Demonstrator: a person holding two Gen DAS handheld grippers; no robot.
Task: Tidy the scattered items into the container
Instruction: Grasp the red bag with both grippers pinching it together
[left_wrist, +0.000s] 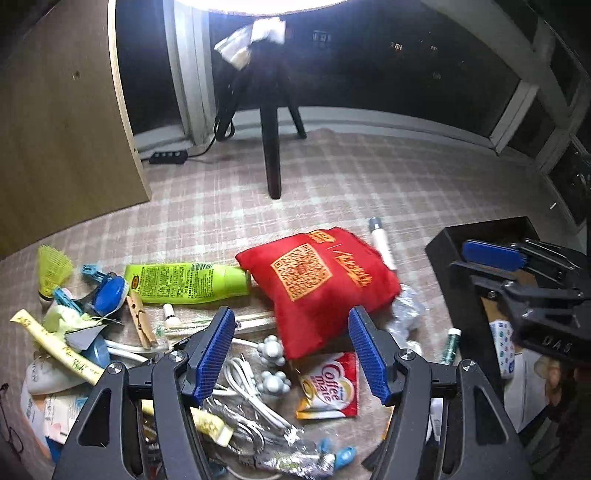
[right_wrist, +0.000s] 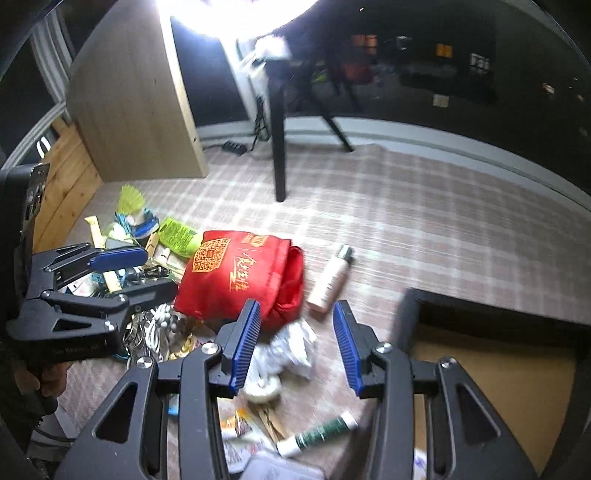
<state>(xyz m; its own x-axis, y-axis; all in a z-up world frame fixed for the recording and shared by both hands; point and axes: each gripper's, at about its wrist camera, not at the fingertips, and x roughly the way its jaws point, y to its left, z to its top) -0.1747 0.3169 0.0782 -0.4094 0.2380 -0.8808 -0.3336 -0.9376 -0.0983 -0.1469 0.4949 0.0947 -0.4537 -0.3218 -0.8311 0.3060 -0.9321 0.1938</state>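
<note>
Left gripper (left_wrist: 291, 354) spread wide with nothing between the blue pads (left_wrist: 216, 354), hanging low over a heap of small things on a checked pink cloth (left_wrist: 369, 173). Just ahead of its fingertips, a red fabric pouch (left_wrist: 317, 284) with an orange QR print, lower corner reaching in between the two fingers. Left of the pouch and touching it, a green bottle (left_wrist: 188, 282) lying on its side. Further left, a yellow shuttlecock (left_wrist: 53, 269), blue clips (left_wrist: 92, 273) and a wooden clothespin (left_wrist: 140, 321). Under the open fingers, a white cable (left_wrist: 247, 391), two grey bubble-shaped pieces (left_wrist: 273, 365) and a Coffee mate sachet (left_wrist: 328, 387). Beyond the pouch to the right, a pale tube (left_wrist: 382, 243) with grey cap, lying flat. Right gripper (right_wrist: 297, 341) also open and holding nothing, seen in the left view at the right edge (left_wrist: 517, 266) above the black container (left_wrist: 450, 295). In the right wrist view, crumpled clear plastic (right_wrist: 291, 347) between its fingers, blurred; the red pouch (right_wrist: 236, 273) just ahead and left; the pale tube (right_wrist: 330, 280) ahead, apart from the pouch. Near its right finger base, a dark green tube with white cap (right_wrist: 317, 434) on the cloth. To its right, the black container (right_wrist: 410, 314) with brown floor (right_wrist: 498, 384); in the left view, white packets (left_wrist: 517, 373) inside.
</note>
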